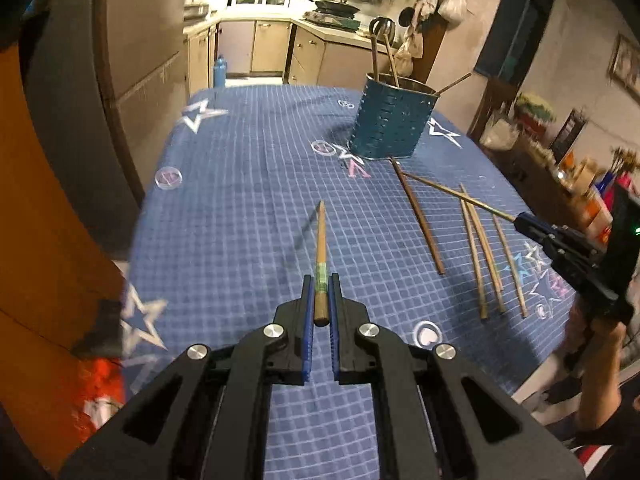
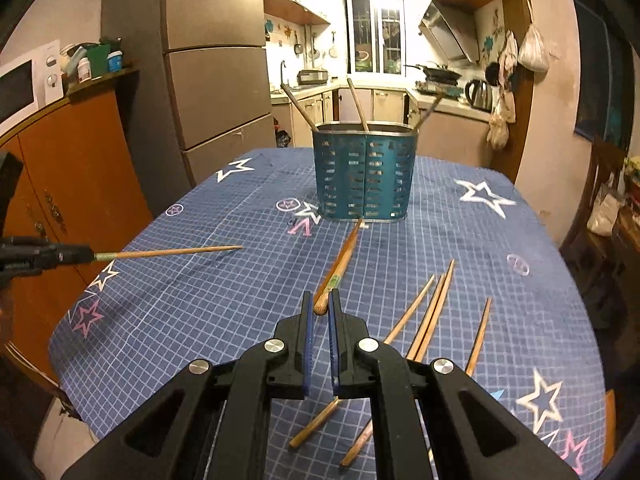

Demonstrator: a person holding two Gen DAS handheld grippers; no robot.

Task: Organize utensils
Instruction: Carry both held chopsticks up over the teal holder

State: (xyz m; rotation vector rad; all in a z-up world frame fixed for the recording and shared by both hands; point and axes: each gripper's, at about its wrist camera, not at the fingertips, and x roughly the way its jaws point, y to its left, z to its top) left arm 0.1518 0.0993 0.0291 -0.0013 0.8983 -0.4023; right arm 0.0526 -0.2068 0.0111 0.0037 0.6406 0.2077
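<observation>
With each gripper, left [image 1: 320, 280] and right [image 2: 319, 298], clamped on one chopstick [image 1: 320, 258] above the worktop [image 1: 248, 184], each tip should be lowered steeply into the blue holder [image 2: 362, 172].

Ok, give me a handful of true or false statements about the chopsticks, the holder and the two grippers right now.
1. The left gripper is shut on a chopstick. True.
2. The right gripper is empty. False: it clamps its own chopstick.
3. The blue holder stands upright on the tablecloth. True.
4. The holder has nothing in it. False: three chopsticks stick out of it.
5. Loose chopsticks lie on the cloth. True.
</observation>
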